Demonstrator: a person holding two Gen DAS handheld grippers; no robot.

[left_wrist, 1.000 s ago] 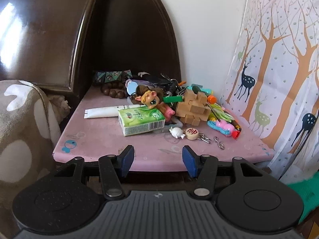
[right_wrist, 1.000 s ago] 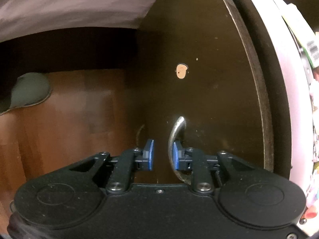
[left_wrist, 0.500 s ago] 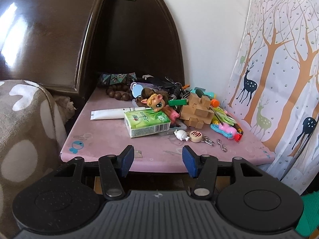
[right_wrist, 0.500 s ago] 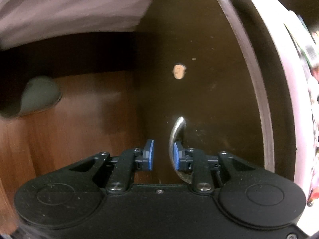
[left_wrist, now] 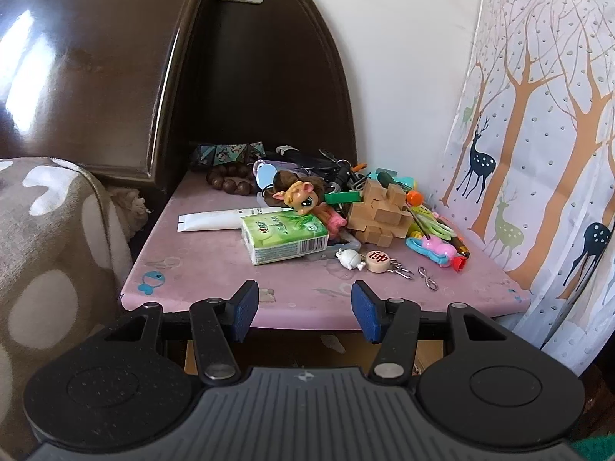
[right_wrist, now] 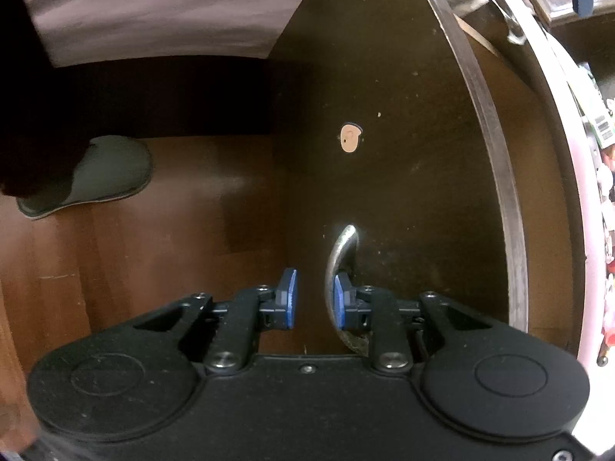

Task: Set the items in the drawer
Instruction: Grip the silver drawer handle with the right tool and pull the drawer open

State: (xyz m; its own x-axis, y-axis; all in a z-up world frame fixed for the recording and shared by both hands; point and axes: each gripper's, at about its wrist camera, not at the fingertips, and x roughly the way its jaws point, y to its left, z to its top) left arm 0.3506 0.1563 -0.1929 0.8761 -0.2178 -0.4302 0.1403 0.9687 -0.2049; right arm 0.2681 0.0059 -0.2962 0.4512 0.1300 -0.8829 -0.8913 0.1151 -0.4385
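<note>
Several small items lie on the pink nightstand top (left_wrist: 207, 269): a green tissue pack (left_wrist: 284, 238), a white tube (left_wrist: 215, 219), a big-eyed toy figure (left_wrist: 300, 198), a wooden block puzzle (left_wrist: 380, 211), a keychain (left_wrist: 378, 258) and dark beads (left_wrist: 230, 178). My left gripper (left_wrist: 305, 307) hangs open and empty before the top's front edge. In the right wrist view my right gripper (right_wrist: 313, 299) points down at the dark drawer front (right_wrist: 403, 153). The curved metal handle (right_wrist: 342, 246) sits between its jaws against the right pad, with a gap to the left pad. The drawer stands partly out.
A deer-print curtain (left_wrist: 538, 153) hangs right of the nightstand, and a spotted blanket (left_wrist: 46, 230) and dark headboard (left_wrist: 96, 57) stand to its left. A grey slipper (right_wrist: 88, 176) lies on the wooden floor left of the drawer.
The drawer front has slid out from under the pink top with my right gripper on its handle, and a strip of its inside now shows. The left gripper has hardly shifted.
</note>
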